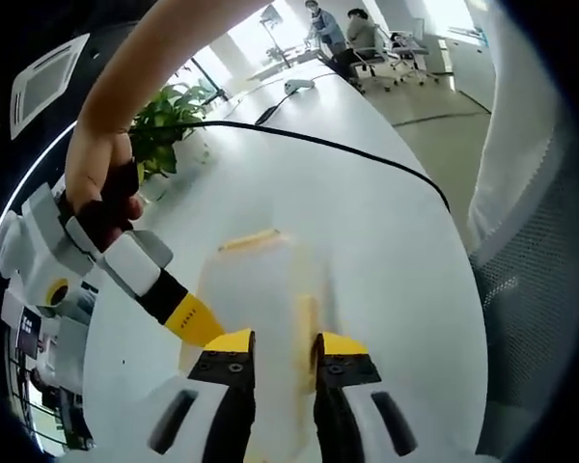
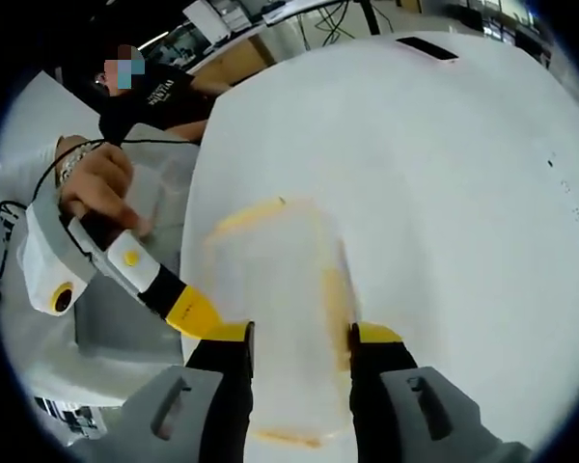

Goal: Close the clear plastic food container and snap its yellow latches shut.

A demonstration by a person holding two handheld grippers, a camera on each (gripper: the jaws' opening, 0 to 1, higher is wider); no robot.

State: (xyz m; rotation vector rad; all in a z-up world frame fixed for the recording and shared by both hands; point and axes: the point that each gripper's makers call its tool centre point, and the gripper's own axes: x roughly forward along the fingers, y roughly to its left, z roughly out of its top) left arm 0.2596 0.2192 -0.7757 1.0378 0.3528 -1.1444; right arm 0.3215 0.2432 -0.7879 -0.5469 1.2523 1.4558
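Observation:
A clear plastic food container lies on the white table, its lid looking laid on top. Yellow latches show at its far edge and right side. My left gripper stands open over the container's near end, its right jaw beside the side latch. My right gripper, held by a hand, touches the container's left edge with its yellow tip. In the right gripper view the container lies between the open jaws of my right gripper, while the left gripper meets its left side.
A black cable crosses the table behind the container, and a potted plant stands at the far left. A mesh chair is at the right. A person in a black shirt is beyond the table edge; a dark flat object lies far off.

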